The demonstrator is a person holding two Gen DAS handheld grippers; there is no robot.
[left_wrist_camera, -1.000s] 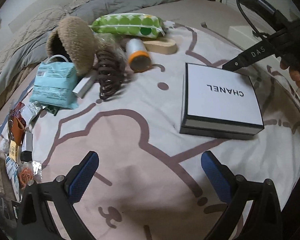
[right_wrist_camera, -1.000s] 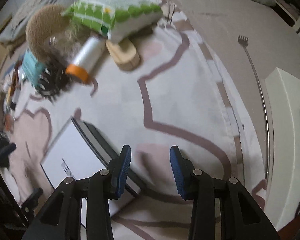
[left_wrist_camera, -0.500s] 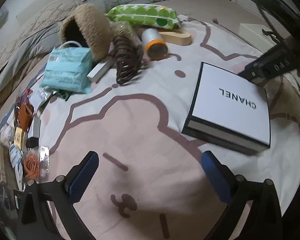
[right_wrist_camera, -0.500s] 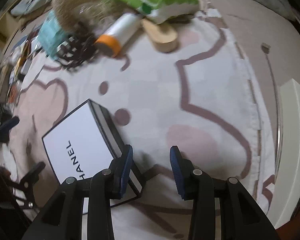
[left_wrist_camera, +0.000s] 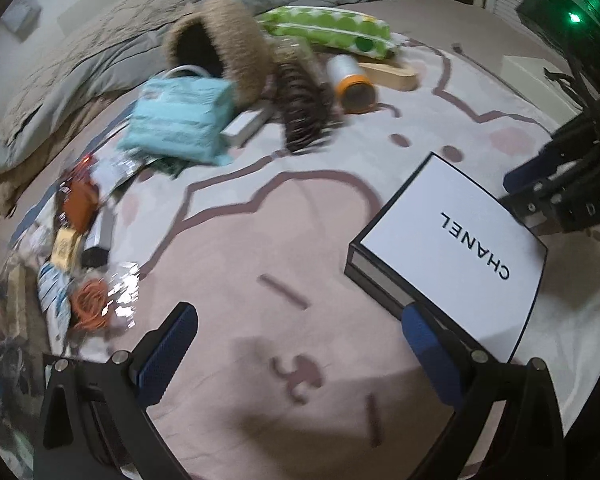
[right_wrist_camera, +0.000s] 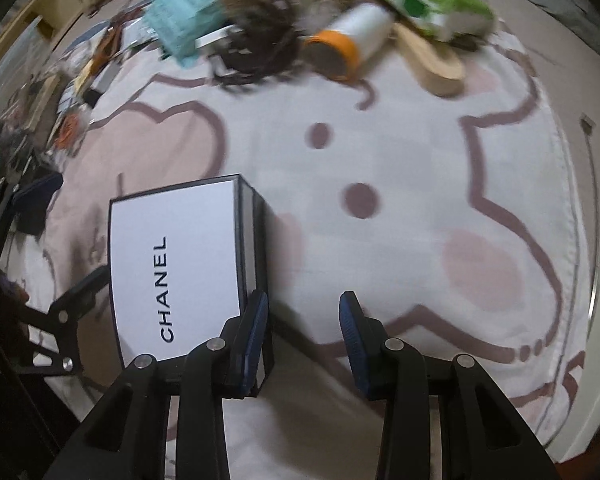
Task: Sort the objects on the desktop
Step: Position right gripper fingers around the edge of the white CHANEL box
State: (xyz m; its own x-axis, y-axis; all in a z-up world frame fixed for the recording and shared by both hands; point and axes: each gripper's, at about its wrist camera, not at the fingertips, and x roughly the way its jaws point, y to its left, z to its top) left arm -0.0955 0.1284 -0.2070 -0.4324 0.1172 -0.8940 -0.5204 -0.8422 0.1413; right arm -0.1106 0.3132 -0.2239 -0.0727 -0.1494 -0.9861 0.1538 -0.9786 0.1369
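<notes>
Left wrist view, left gripper (left_wrist_camera: pixel 296 356): it pointed steeply down at the blanket (left_wrist_camera: pixel 228 248), jaws wide apart, nothing between them.
Left wrist view, box: the white box (left_wrist_camera: pixel 452 252) with black lettering lay flat on the blanket, its near corner just behind the gripper's right-hand pad.
Left wrist view, other gripper: the right gripper (left_wrist_camera: pixel 556 184) showed at the right edge beyond the box, partly cut off.
Left wrist view, pile: a teal packet (left_wrist_camera: pixel 180 120), a furry slipper (left_wrist_camera: pixel 224 52), a brown hair claw (left_wrist_camera: pixel 304 108), a white bottle with an orange end (left_wrist_camera: pixel 350 84) and a green dotted pack (left_wrist_camera: pixel 332 32) lay bunched at the far side, all blurred.
Right wrist view, right gripper (right_wrist_camera: pixel 302 342): it pointed straight down, jaws partly apart and empty over bare blanket.
Right wrist view, box (right_wrist_camera: pixel 176 264): its dark side stood just beside the left-hand pad; possibly touching, the blur left that unclear.
Right wrist view, left gripper (right_wrist_camera: pixel 60 236): dark fingers showed at the left edge, past the box.
</notes>
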